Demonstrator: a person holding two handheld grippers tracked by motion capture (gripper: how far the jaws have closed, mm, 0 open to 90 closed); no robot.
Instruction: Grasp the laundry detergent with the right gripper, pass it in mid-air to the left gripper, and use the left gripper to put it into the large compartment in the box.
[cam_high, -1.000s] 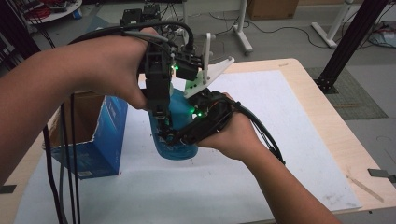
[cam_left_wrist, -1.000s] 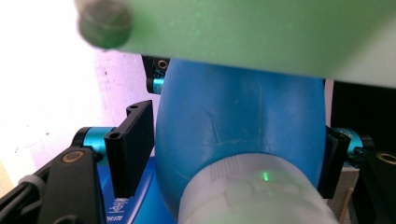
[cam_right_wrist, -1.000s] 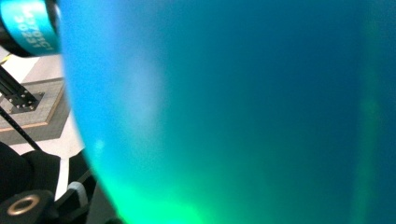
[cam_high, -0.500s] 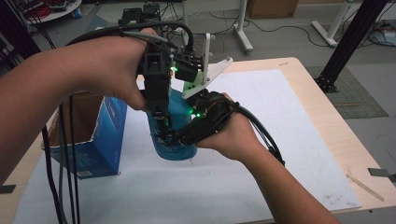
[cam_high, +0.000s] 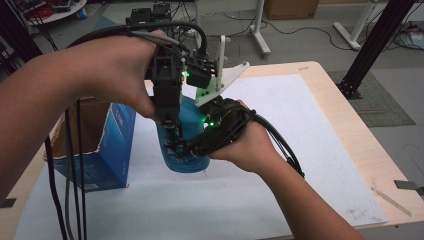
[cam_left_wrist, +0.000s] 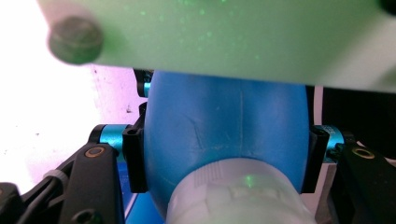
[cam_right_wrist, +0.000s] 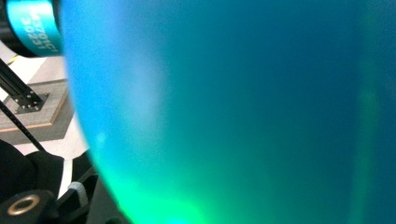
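Observation:
A blue plastic bottle (cam_high: 187, 162) stands on the white mat between the two hands. My left gripper (cam_high: 172, 136) comes down on it from above. In the left gripper view its jaws press both sides of the blue bottle (cam_left_wrist: 224, 126), with the white cap (cam_left_wrist: 233, 196) close to the camera, so the left gripper (cam_left_wrist: 224, 158) is shut on it. My right gripper (cam_high: 183, 148) reaches in from the right, low on the bottle's body, jaws against it. The right gripper view is very close to the bottle's blue wall (cam_right_wrist: 233, 102), lit green from below.
An open blue cardboard box (cam_high: 102, 147) stands just left of the bottle. The white mat (cam_high: 310, 130) covers most of the wooden table (cam_high: 357, 135). Black cables (cam_high: 75, 190) hang from the left hand. Frame legs (cam_high: 372, 45) stand beyond the table's right corner.

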